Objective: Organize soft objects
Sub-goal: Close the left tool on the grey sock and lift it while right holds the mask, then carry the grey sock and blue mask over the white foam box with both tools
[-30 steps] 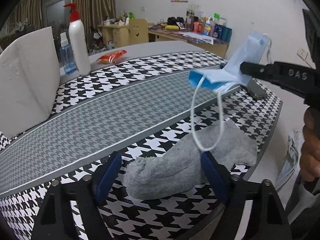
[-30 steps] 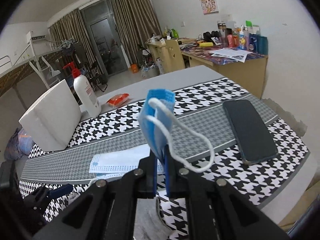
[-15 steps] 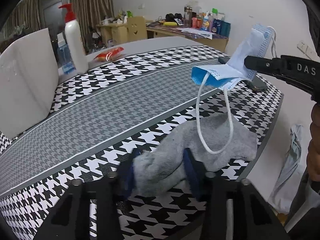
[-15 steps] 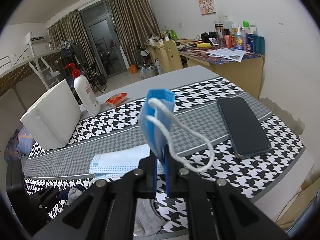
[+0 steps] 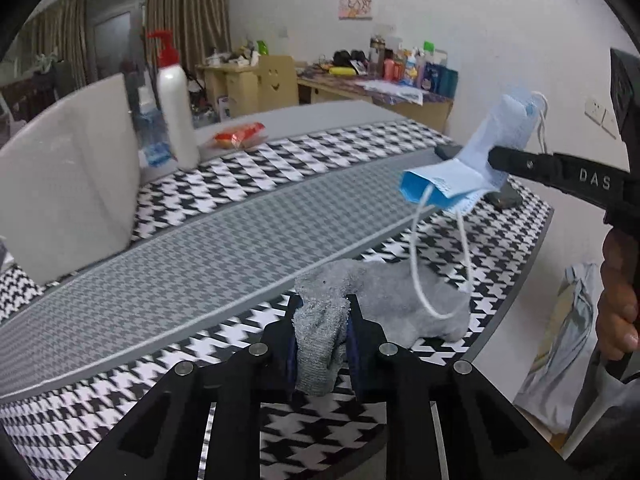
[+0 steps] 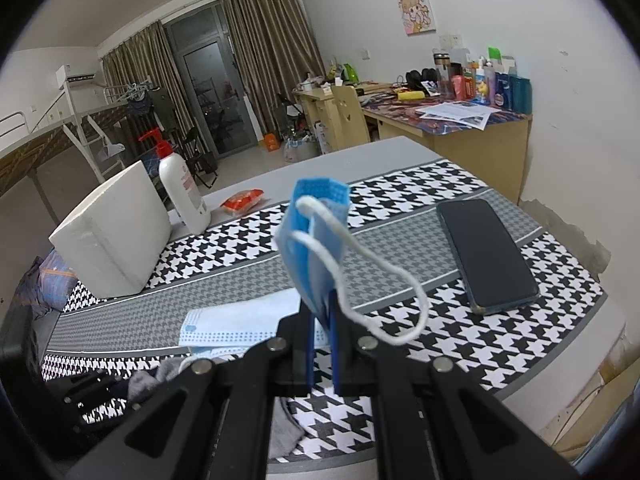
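1. Two grips now: my left gripper (image 5: 322, 334) has just been closing and pinches the grey sock (image 5: 376, 300) at the table's (image 5: 224, 224) near edge.
2. My right gripper (image 6: 322, 350), clamped tight, holds the blue face mask (image 6: 316, 240) aloft; sorting can proceed.

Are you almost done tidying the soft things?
Not yet. Nothing looks put away so far. The left tongs have just closed on the grey sock, most of it on the table. The right tongs hold a folded blue mask. Another mask lies on the table.
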`<action>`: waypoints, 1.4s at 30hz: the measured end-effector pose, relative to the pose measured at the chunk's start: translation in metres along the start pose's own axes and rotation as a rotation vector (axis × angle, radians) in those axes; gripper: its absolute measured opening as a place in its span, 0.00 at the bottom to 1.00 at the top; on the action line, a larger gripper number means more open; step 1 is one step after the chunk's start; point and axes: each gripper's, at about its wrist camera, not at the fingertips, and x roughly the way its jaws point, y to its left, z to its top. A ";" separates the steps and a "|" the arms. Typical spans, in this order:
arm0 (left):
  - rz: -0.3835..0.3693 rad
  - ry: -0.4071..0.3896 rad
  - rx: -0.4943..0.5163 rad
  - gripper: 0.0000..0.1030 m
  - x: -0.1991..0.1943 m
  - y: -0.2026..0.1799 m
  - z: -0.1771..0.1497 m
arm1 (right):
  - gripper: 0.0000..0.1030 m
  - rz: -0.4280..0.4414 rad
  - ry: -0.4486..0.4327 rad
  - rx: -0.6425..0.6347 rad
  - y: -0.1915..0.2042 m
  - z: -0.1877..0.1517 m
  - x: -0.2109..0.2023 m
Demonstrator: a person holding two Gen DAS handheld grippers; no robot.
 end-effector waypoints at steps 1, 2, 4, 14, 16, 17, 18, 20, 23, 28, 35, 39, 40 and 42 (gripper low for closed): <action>0.004 -0.009 -0.001 0.21 -0.002 0.002 0.001 | 0.09 0.004 -0.006 -0.004 0.002 0.001 -0.002; 0.010 -0.021 -0.008 0.21 -0.007 0.005 0.002 | 0.09 0.007 -0.010 -0.010 0.003 0.001 -0.003; 0.017 -0.043 -0.021 0.21 -0.014 0.011 0.005 | 0.09 0.008 -0.017 -0.020 0.007 0.002 -0.005; 0.062 -0.137 -0.042 0.21 -0.044 0.026 0.015 | 0.09 0.033 -0.025 -0.060 0.025 0.003 -0.007; 0.060 -0.146 -0.049 0.21 -0.048 0.029 0.015 | 0.09 0.037 -0.026 -0.067 0.028 0.003 -0.007; 0.061 -0.152 -0.052 0.21 -0.050 0.030 0.016 | 0.09 0.039 -0.027 -0.070 0.029 0.003 -0.007; 0.064 -0.157 -0.053 0.21 -0.052 0.032 0.017 | 0.09 0.040 -0.027 -0.072 0.030 0.003 -0.007; 0.067 -0.167 -0.058 0.21 -0.055 0.034 0.018 | 0.09 0.044 -0.028 -0.076 0.033 0.004 -0.008; 0.077 -0.180 -0.067 0.21 -0.059 0.038 0.019 | 0.09 0.054 -0.032 -0.079 0.037 0.006 -0.009; 0.088 -0.191 -0.068 0.21 -0.064 0.043 0.022 | 0.09 0.069 -0.039 -0.088 0.044 0.007 -0.011; 0.093 -0.208 -0.071 0.21 -0.071 0.049 0.026 | 0.09 0.084 -0.040 -0.103 0.054 0.009 -0.008; 0.096 -0.225 -0.067 0.17 -0.079 0.053 0.029 | 0.09 0.091 -0.044 -0.110 0.058 0.011 -0.008; 0.097 -0.229 -0.068 0.16 -0.080 0.054 0.030 | 0.09 0.092 -0.045 -0.111 0.059 0.011 -0.008; 0.098 -0.236 -0.071 0.16 -0.082 0.055 0.031 | 0.09 0.094 -0.046 -0.113 0.060 0.012 -0.007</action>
